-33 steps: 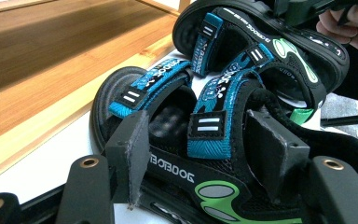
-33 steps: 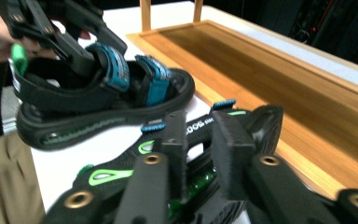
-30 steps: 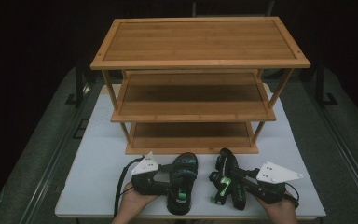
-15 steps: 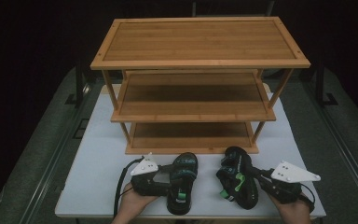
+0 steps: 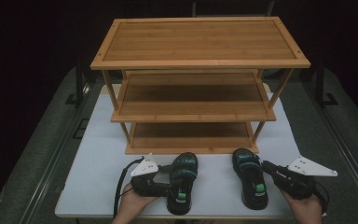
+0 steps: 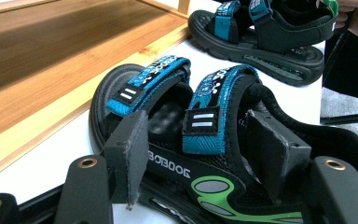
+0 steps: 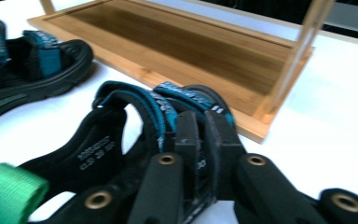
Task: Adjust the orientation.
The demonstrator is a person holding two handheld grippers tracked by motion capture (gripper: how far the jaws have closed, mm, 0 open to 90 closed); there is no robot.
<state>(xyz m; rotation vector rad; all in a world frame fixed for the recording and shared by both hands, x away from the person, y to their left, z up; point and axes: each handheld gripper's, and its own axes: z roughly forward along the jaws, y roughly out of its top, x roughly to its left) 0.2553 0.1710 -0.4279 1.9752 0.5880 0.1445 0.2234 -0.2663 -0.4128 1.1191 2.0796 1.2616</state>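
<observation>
Holding one sandal in each hand, I work low in the high view, just in front of the wooden rack. My right gripper has its jaws pinched almost together on the side strap of the right sandal. They have just been opening a little, with the strap between them and the pads on it. My left gripper stands about half open astride the second strap of the left sandal. I cannot tell whether its pads press on it.

Both sandals lie on the white surface, toes toward the rack, well apart from each other, at the lower middle of the frame.

To do this well, I judge the left jaws should close firmly before lifting, since a soft strap may fold and let the sole swing. The right grip looks thin, so I would lift slowly and keep the sole level. I would also clear the raised front lip of the bottom shelf before sliding anything in.

All three shelves of the rack are bare.
</observation>
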